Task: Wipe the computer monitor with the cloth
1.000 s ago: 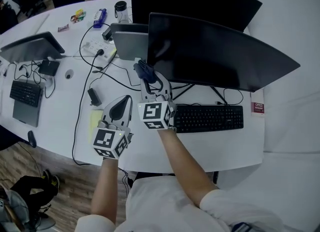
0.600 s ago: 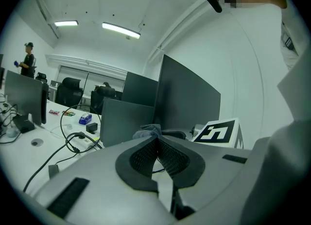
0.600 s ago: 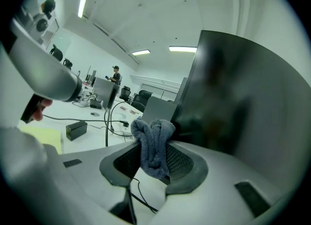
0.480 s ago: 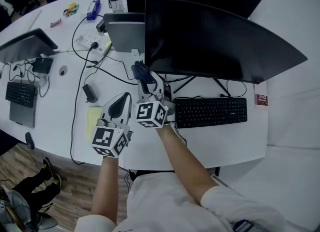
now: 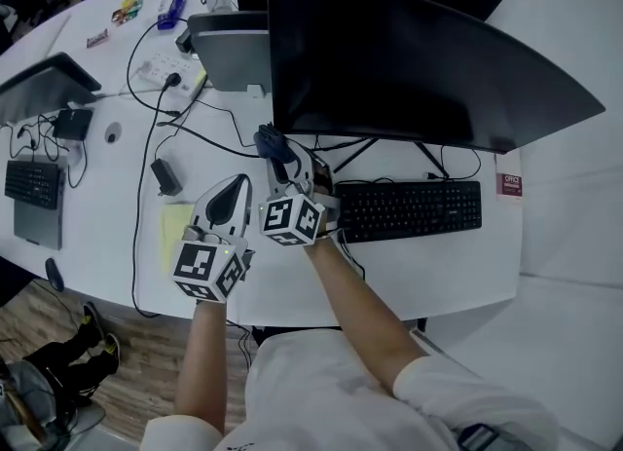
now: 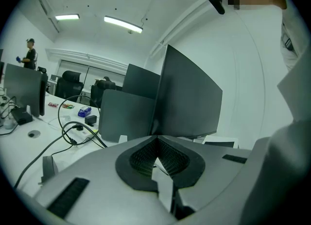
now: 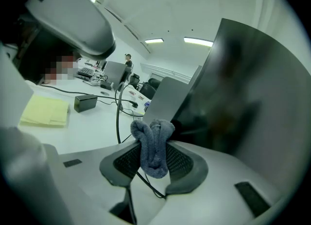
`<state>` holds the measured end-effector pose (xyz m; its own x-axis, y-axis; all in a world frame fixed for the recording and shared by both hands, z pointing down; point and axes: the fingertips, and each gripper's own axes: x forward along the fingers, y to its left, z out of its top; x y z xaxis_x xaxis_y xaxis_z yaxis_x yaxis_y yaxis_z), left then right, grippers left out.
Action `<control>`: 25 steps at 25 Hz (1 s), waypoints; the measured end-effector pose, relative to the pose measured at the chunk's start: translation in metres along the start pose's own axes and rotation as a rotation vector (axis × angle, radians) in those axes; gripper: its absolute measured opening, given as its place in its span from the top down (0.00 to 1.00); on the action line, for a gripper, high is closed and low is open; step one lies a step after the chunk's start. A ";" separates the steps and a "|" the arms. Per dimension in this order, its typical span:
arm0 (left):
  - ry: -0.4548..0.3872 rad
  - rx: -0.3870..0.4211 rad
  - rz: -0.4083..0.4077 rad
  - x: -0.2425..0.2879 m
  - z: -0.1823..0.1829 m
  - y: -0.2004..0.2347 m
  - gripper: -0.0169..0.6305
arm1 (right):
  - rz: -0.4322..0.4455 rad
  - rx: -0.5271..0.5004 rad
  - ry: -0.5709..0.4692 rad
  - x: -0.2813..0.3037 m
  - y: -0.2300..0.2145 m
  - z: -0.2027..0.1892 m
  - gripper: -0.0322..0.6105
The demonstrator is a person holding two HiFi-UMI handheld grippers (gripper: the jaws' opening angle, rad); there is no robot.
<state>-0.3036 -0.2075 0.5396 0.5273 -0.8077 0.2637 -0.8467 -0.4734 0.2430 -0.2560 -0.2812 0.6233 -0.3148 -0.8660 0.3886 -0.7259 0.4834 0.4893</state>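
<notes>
In the head view, the right gripper (image 5: 281, 161) reaches forward over the white desk (image 5: 428, 266), with a dark blue-grey cloth (image 5: 271, 140) bunched at its tip. The cloth sits just below the lower left corner of the wide curved monitor (image 5: 419, 59); whether it touches the screen cannot be told from here. The left gripper (image 5: 235, 189) hangs just beside the right one, nearer the person, above a yellow pad (image 5: 173, 231). A black keyboard (image 5: 409, 207) lies in front of the monitor, to the right of both grippers.

In the left gripper view, the left gripper (image 6: 156, 140) has its 2 jaws closed, tips meeting, with nothing between them. The monitor (image 6: 190, 97) stands ahead and slightly right, well apart from the jaws, and a second grey screen (image 6: 125, 116) stands beside it on the left.

In the right gripper view, the right gripper (image 7: 154, 163) is clamped on the cloth (image 7: 152, 144), which is folded into a thick wad that stands up between the 2 ribbed pads (image 7: 181, 163) and sticks out past them. The dark face of the monitor (image 7: 252, 102) fills the right side, close to the cloth. The yellow pad (image 7: 46, 111) and a black adapter (image 7: 86, 102) lie on the desk to the left.
</notes>
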 end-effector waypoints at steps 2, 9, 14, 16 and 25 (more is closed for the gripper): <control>0.005 -0.002 -0.002 0.002 -0.001 -0.001 0.96 | 0.000 0.022 0.008 0.000 -0.002 -0.005 0.73; 0.015 -0.001 -0.014 0.013 -0.003 -0.012 0.96 | -0.004 0.079 0.028 -0.003 -0.009 -0.022 0.73; 0.024 -0.002 -0.022 0.021 -0.003 -0.021 0.96 | -0.038 0.124 0.058 -0.006 -0.028 -0.040 0.73; 0.029 -0.002 -0.029 0.025 -0.004 -0.026 0.96 | -0.051 0.131 0.065 -0.009 -0.035 -0.047 0.73; 0.052 -0.002 -0.063 0.043 -0.004 -0.058 0.96 | -0.103 0.170 0.112 -0.030 -0.073 -0.079 0.73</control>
<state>-0.2314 -0.2135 0.5405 0.5826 -0.7571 0.2955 -0.8115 -0.5219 0.2627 -0.1450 -0.2809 0.6376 -0.1708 -0.8852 0.4326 -0.8463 0.3566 0.3956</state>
